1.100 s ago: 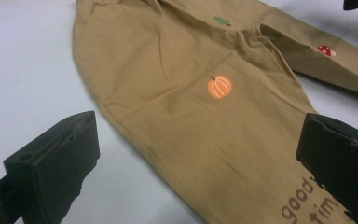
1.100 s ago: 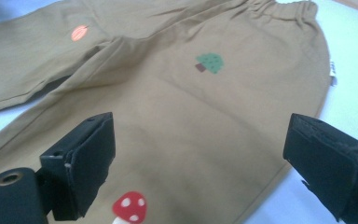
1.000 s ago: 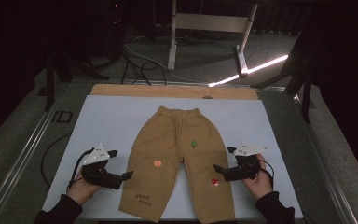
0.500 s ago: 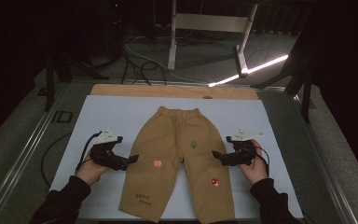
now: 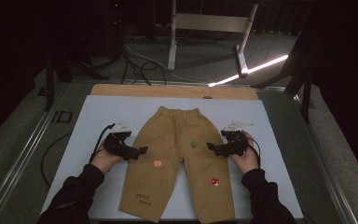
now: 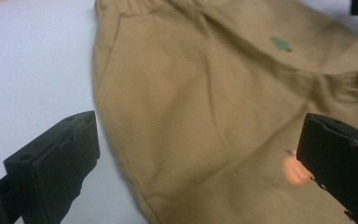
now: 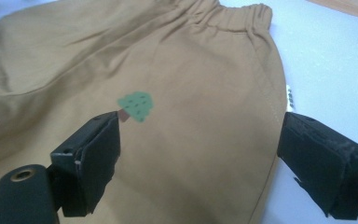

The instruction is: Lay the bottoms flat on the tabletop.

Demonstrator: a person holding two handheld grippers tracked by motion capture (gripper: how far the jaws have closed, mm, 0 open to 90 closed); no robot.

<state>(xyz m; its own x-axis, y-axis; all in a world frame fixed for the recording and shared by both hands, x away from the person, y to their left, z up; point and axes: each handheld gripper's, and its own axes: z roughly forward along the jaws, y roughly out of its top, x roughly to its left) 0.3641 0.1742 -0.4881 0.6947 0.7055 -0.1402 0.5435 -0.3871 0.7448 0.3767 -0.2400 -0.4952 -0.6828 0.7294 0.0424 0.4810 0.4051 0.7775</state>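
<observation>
A pair of tan child's trousers (image 5: 179, 154) lies flat on the white table cover, waistband far, legs toward me. It carries a green tree patch (image 5: 194, 144), an orange pumpkin patch (image 5: 157, 163) and a red mushroom patch (image 5: 214, 181). My left gripper (image 5: 141, 150) stands open over the trousers' left outer seam (image 6: 121, 140), jaws either side of that edge. My right gripper (image 5: 210, 146) is open above the right outer seam (image 7: 275, 107), near the tree patch (image 7: 136, 105). Neither holds cloth.
The white cover (image 5: 98, 116) lies on a table with a wooden strip (image 5: 168, 91) at the far edge and metal rails (image 5: 23, 154) at the sides. Cables and a stand's legs (image 5: 172, 42) lie on the floor beyond.
Both hands have moved forward and inward from near the legs' lower part toward the hips; the grippers now straddle the trousers' outer edges. The trousers have not moved.
</observation>
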